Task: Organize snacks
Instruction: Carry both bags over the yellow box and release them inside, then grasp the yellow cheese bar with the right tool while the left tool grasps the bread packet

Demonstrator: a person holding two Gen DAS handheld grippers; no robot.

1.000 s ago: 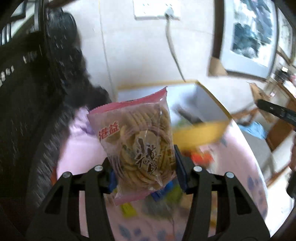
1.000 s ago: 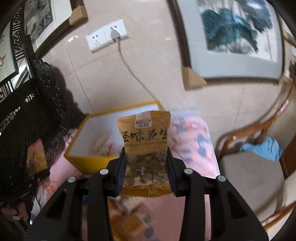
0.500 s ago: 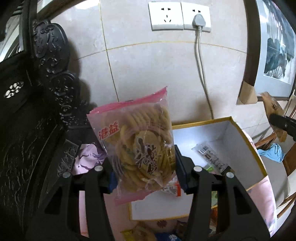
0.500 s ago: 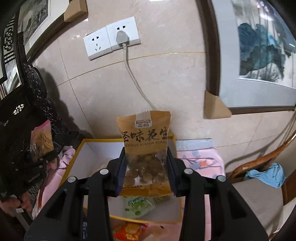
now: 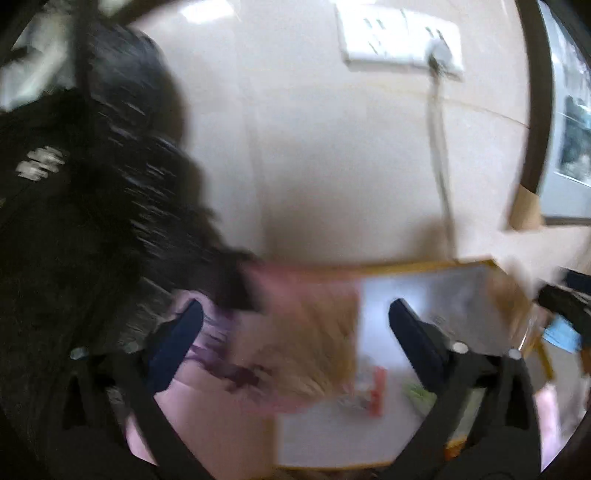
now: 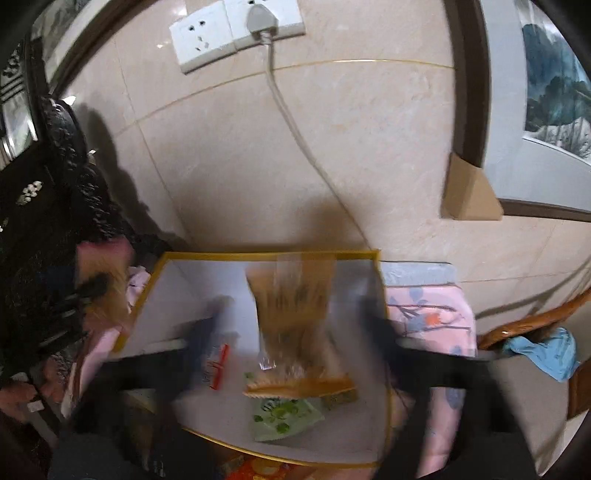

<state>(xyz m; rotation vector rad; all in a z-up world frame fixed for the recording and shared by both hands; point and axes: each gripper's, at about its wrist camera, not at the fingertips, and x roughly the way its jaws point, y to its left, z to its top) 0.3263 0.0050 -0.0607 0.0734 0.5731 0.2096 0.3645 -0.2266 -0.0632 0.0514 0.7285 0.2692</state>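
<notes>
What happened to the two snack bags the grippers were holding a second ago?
Both were let go. The left gripper is opening, and its pink cracker bag drops blurred between the fingers. The right gripper is opening too, its brown peanut bag falling into the yellow-rimmed box. The box stayed put.

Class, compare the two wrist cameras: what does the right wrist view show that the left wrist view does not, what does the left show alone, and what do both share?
Only the right wrist view shows the blue cloth draped on a wooden chair and the green packet lying clearly inside the box.

Only the left wrist view shows the pink biscuit bag as a large blur between the opening jaws of the left claw, pads off it.

Both show the yellow-rimmed box, the wall socket with its cord, the framed painting, and the brown peanut packet, dropping from the right claw, whose jaws are opening.
</notes>
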